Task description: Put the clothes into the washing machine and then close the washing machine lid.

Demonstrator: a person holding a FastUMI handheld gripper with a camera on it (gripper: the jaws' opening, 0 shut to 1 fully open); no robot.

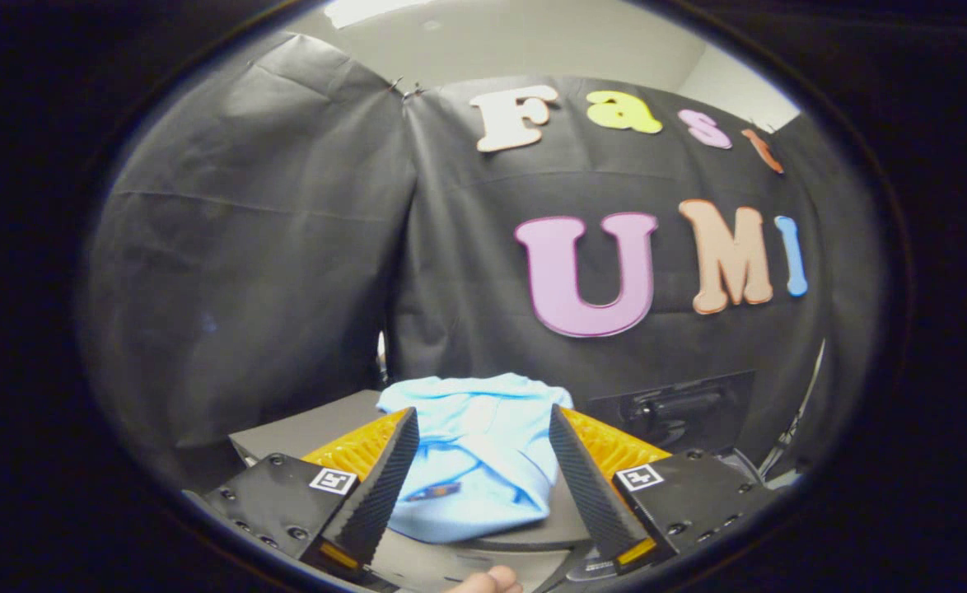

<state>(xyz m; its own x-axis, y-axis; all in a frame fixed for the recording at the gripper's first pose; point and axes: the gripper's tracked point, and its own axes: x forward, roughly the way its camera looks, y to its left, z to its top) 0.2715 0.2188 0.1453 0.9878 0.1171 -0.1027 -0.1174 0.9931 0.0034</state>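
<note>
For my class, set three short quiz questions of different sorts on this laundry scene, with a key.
1. True or false: the gripper fingers are clamped on the folded light-blue cloth garment.
2. Where does the garment lie? A) on the dark flat surface, between the fingers B) hanging on the wall C) in a basket
3. Fill in: the fingers stand ____.

Key: 1 false; they stand apart at either side of it. 2 A. 3 open.

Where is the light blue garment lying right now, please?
In the gripper view, the light blue garment lies folded on a grey surface, between and just beyond the open gripper fingers, which do not touch it.
</note>
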